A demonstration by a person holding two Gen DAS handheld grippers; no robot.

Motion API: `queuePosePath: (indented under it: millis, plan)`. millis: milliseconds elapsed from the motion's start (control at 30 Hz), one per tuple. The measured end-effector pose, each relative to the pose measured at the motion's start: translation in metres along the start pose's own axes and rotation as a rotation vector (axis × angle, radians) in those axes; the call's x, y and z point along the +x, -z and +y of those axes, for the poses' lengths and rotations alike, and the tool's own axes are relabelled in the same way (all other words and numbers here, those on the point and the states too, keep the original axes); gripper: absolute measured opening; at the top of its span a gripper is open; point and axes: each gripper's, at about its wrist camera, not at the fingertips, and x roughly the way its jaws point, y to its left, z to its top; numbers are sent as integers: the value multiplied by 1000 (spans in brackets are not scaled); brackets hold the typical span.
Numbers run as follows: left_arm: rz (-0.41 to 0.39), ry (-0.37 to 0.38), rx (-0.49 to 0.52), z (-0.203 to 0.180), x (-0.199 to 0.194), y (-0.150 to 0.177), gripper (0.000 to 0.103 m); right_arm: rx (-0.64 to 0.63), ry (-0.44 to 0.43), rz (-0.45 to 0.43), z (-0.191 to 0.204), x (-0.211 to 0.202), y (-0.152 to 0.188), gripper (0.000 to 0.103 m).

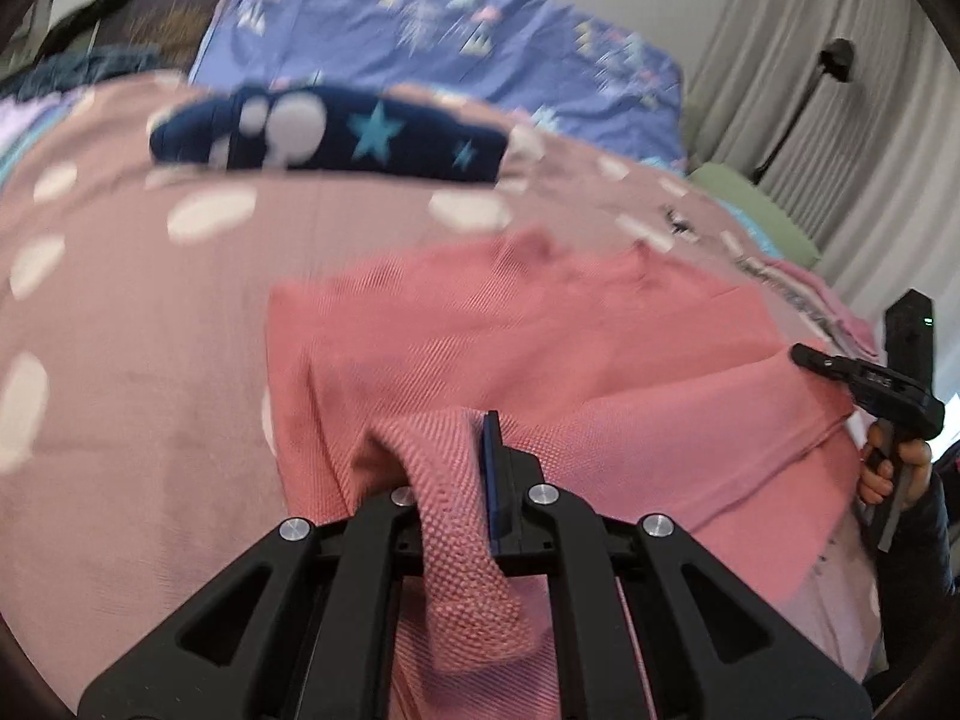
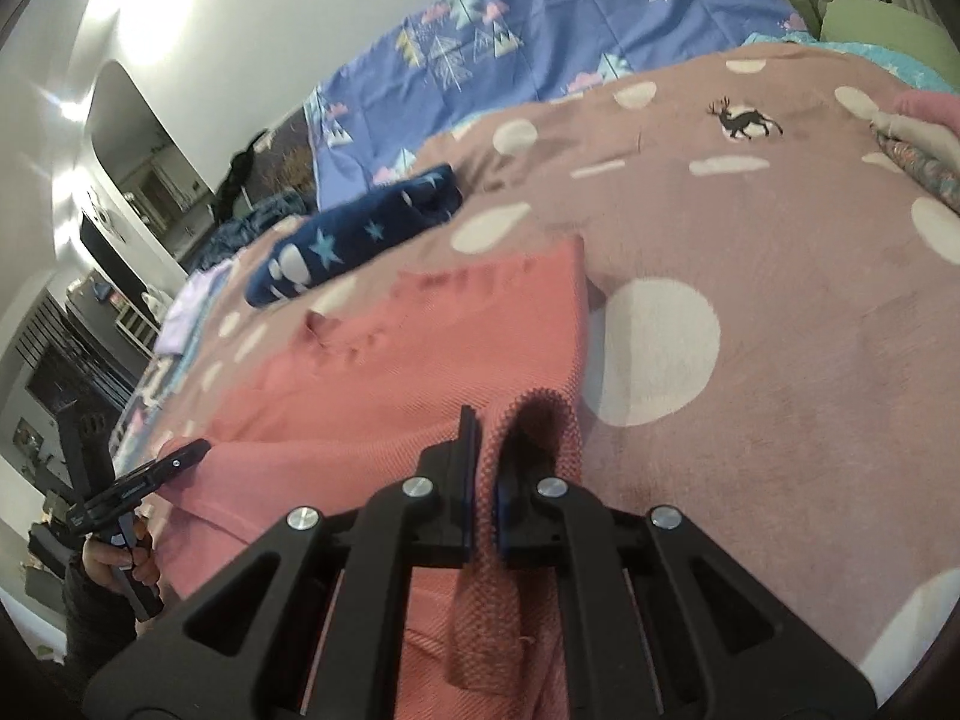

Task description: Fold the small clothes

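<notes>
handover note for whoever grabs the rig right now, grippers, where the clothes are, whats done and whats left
Left gripper: shut on the left edge of the pink knit garment.
Right gripper: shut on the garment's right edge.
The garment's far part lies on the dotted pink blanket; the near part is lifted between the grippers.
Done: a navy star-print piece already lies folded further back on the blanket.
Left: carry the held edge over, lay it down, release, finish the fold. More clothes sit at the blanket's right edge.
</notes>
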Motion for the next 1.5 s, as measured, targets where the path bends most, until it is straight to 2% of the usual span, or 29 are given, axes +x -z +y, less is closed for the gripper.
queuePosePath:
  millis: [67,133,167,200,233,267,433,467,500,567,700,733,767,800,833,867,900,933,1000,1100,1200,1400,1433,1467,1500]
  plan:
    - [2,19,-22,4,1,2,10,-4,-8,2,-2,0,3,9]
    - [-8,31,-40,6,-9,1,24,-6,-10,4,-3,-6,4,9]
    - [-16,30,-42,5,-16,1,32,-9,-7,4,-2,-10,4,15]
    - [-24,33,-39,3,-21,2,35,-14,-2,3,-1,-16,6,17]
    - [-36,40,-33,1,-29,4,37,-18,-2,4,1,-21,8,24]
    - [-45,52,-29,0,-36,7,37,-24,-9,1,3,-28,11,28]
    - [-23,155,-55,1,-50,27,36,-73,-1,23,15,-51,33,28]
    - [-13,162,-62,2,-50,30,29,-79,-5,30,17,-52,36,19]
    - [3,174,-76,5,-46,31,16,-86,-10,35,19,-52,37,11]
    - [14,188,-100,8,-40,28,4,-88,-17,37,22,-50,34,8]
    - [-51,230,-179,18,-33,-2,4,-15,-51,-20,21,-43,0,7]
    - [-75,245,-217,23,-32,-13,4,36,-54,-34,15,-39,-16,8]
    - [-91,266,-258,30,-30,-21,4,78,-62,-39,9,-35,-27,13]
    - [-116,293,-322,40,-27,-30,9,151,-71,-47,-2,-29,-42,18]
    - [-131,301,-383,50,-23,-36,14,197,-69,-52,-10,-26,-51,31]
    - [-136,285,-434,58,-21,-40,25,239,-58,-49,-17,-23,-59,39]
    - [-137,261,-453,62,-21,-42,39,240,-45,-53,-18,-23,-62,40]
    - [-145,234,-455,65,-23,-43,42,215,-36,-62,-17,-25,-64,40]
    - [-158,191,-391,63,-27,-43,46,116,-14,-69,-10,-30,-61,40]
    - [-113,112,-318,61,-19,-43,47,61,23,-48,-11,-25,-55,40]
    - [-63,96,-296,63,-4,-48,47,76,39,-20,-18,-11,-55,39]
    - [-4,10,-148,56,18,-54,47,57,78,3,-22,16,-64,39]
    - [-5,-4,-129,54,20,-55,47,51,87,9,-22,20,-65,35]
    - [-9,-17,-106,52,22,-55,45,43,94,12,-21,23,-65,26]
    - [-20,-27,-84,50,23,-55,37,34,99,15,-20,25,-64,21]
